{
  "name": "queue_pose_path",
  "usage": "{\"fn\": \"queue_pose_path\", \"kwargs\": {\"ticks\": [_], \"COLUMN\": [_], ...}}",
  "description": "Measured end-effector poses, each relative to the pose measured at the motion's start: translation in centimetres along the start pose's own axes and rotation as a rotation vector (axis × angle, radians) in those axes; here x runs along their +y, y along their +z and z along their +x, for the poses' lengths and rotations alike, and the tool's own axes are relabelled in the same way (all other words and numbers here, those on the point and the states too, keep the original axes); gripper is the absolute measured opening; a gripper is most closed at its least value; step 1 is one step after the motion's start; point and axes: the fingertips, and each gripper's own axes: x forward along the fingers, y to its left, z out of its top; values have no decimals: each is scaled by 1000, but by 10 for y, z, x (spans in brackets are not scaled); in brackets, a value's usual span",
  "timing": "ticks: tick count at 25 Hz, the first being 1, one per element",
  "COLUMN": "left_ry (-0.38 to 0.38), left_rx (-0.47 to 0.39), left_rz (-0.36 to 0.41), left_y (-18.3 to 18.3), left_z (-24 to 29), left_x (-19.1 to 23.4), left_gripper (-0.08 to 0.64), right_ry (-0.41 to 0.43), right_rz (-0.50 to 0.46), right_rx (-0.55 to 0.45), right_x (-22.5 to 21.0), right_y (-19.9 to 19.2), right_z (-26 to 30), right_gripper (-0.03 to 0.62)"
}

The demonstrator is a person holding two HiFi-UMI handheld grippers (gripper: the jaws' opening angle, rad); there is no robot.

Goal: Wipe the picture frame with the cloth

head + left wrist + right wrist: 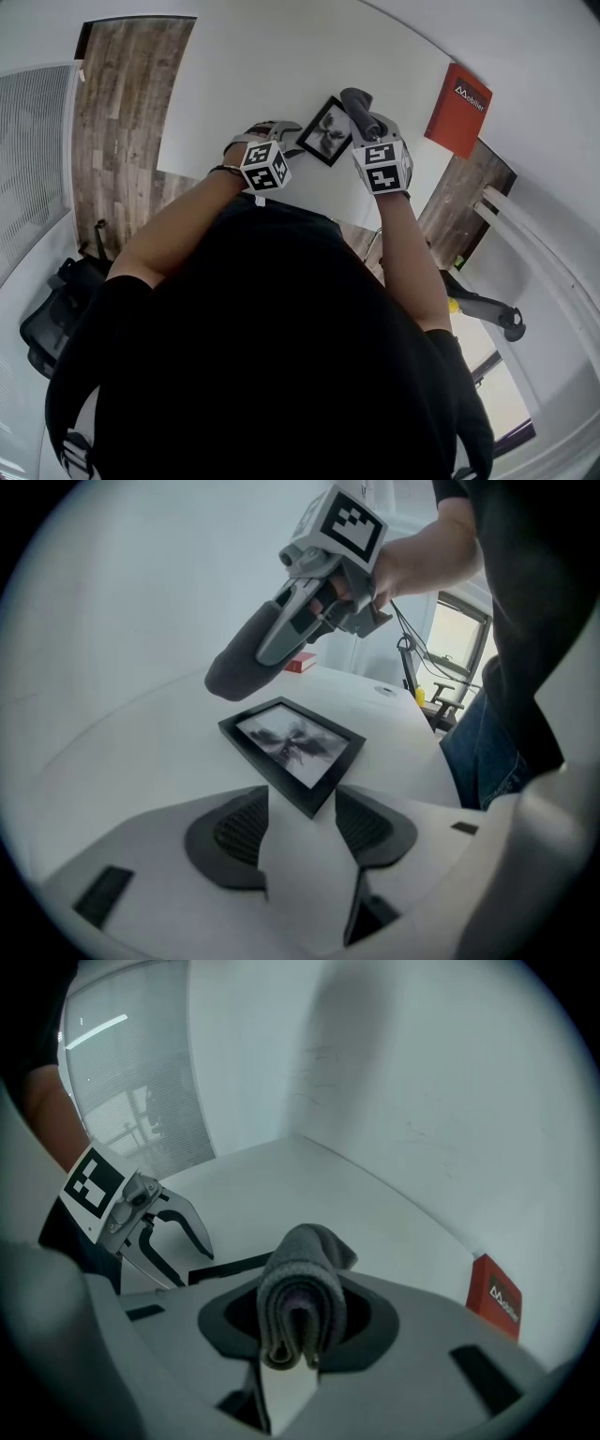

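1. Frame: black, holding a dark smudgy picture on a pale ground. It lies flat on the white table, turned so one corner points at the person.
2. From where I stand, the left gripper comes at the frame from the person's left and slopes down toward it. Its jaws stand wide apart and the pads press on nothing. In the left gripper view, the frame's near corner shows in the gap just past the jaw tips. I cannot tell whether they touch it.
3. The right gripper is clamped on a folded grey cloth. The rounded fold sticks out well past the jaws.
4. In the left gripper view, the cloth hangs near the frame's far corner with bare table showing between them, so it is off the frame.
5. In the right gripper view, the left gripper sits to the left with its two fingers spread. A strip of the frame's dark edge shows behind the cloth.
6. A red book lies at the table's far right edge, well apart from the frame.
7. Both of the person's forearms reach out over the table, one gripper to each side of the frame.
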Motion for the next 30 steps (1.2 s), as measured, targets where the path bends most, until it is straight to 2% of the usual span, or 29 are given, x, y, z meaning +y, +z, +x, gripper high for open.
{"fn": "queue_pose_path", "kwargs": {"ticks": [4, 12, 20, 30], "left_ry": [-4, 3, -9, -5], "left_rx": [12, -21, -12, -18], "left_rz": [3, -59, -56, -47], "left_y": [-5, -4, -3, -5], "left_z": [6, 5, 5, 5], "left_x": [-1, 0, 5, 6], "left_gripper": [232, 228, 175, 170], "right_ry": [-2, 14, 58, 99], "right_rz": [-33, -100, -169, -161], "right_rx": [22, 57, 106, 131], "right_x": [1, 14, 29, 45], "right_y": [-2, -7, -8, -14], "right_z": [6, 17, 26, 29], "right_gripper": [103, 103, 104, 104]}}
